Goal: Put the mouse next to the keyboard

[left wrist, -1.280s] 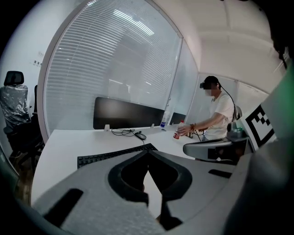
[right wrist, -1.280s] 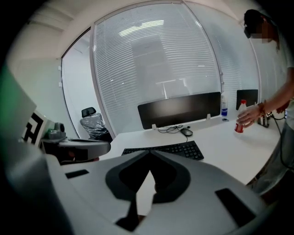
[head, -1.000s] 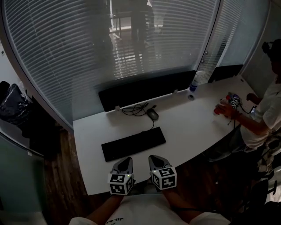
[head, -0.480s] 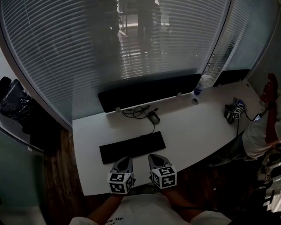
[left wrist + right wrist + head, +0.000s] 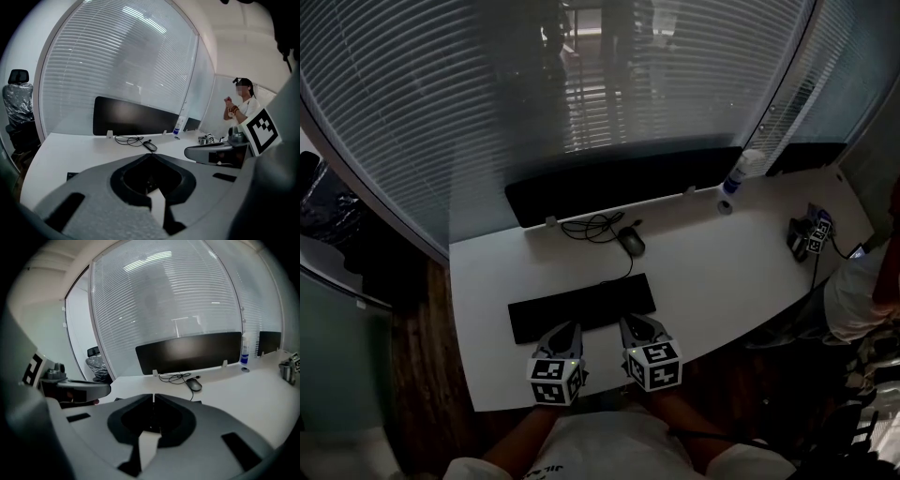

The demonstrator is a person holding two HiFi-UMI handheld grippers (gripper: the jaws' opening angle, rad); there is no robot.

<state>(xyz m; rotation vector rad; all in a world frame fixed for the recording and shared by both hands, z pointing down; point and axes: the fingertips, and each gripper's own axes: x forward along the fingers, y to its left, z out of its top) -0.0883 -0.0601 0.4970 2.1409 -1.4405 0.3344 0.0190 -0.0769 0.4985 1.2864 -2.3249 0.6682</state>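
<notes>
Two tongs, both w/ jaws pressed together & nothing between them, hover side by side at the near edge of the white desk (image 5: 712, 272). L to R: far left, off the desk, a chair (image 5: 323, 202) under a shiny cover. Left gripper (image 5: 569, 328) comes next, tip over the near edge of the black keyboard (image 5: 581, 307); can't tell if it touches. Right gripper (image 5: 633, 323) is just beside it in the same pose, tip at the keyboard's right half.

The keyboard lies flat across the way betw. both tongs & the mouse (image 5: 631, 242). Mouse sits behind the keyboard's right end, apart from it, near the long black panel (image 5: 623, 183) standing along the desk's back edge. A loose coil of cable (image 5: 591, 227) lies just left of the mouse. A thin lead (image 5: 628, 267) runs from the mouse toward the keyboard's back edge.

Further right, well clear, a bottle (image 5: 741, 172) stands upright by the panel's end, w/ a small round object (image 5: 725, 206) in front of it. Far right, another marker-cube gripper (image 5: 809, 234) rests on the desk, by a 2nd person (image 5: 862, 291) at that end. Blinds (image 5: 534, 94) fill the glass behind.
</notes>
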